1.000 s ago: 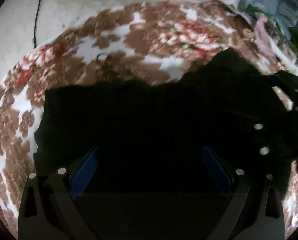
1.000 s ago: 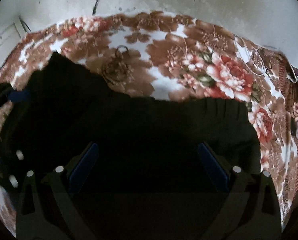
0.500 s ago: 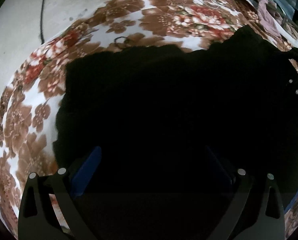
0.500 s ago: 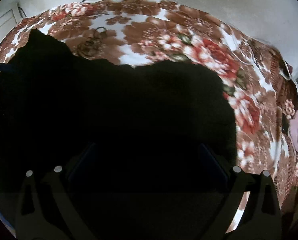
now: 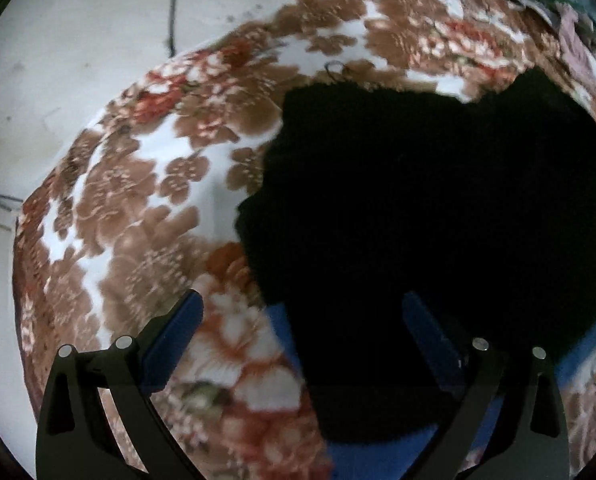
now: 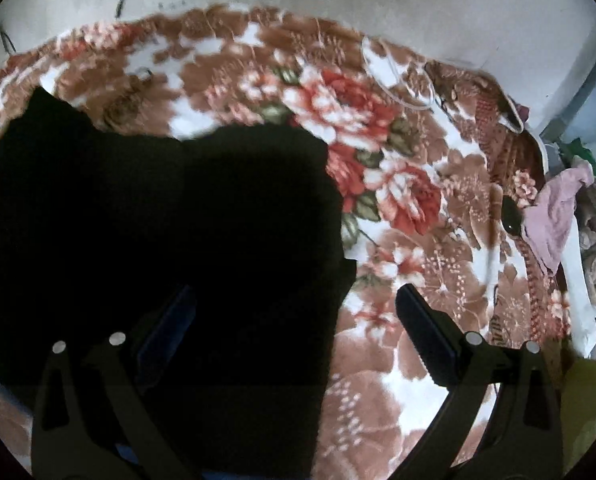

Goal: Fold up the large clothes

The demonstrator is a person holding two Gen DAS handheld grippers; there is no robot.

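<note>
A large black garment (image 5: 438, 208) lies spread on a brown and white floral blanket (image 5: 130, 208); it fills the right of the left wrist view and the left of the right wrist view (image 6: 158, 232). My left gripper (image 5: 302, 312) is open over the garment's left edge, with nothing between its fingers. My right gripper (image 6: 294, 304) is open over the garment's right edge, also holding nothing. A blue piece (image 5: 378, 452) shows under the garment's near edge.
The blanket (image 6: 418, 280) lies against a pale wall (image 5: 78, 40) with a dark cable (image 5: 174, 8). A pink cloth (image 6: 554, 216) and other clutter sit at the blanket's right end. A white cord (image 6: 398, 80) lies at the back.
Both grippers have pulled apart and outward: the left one to the garment's left edge, the right one to its right edge. More blanket shows. Both stay open.
</note>
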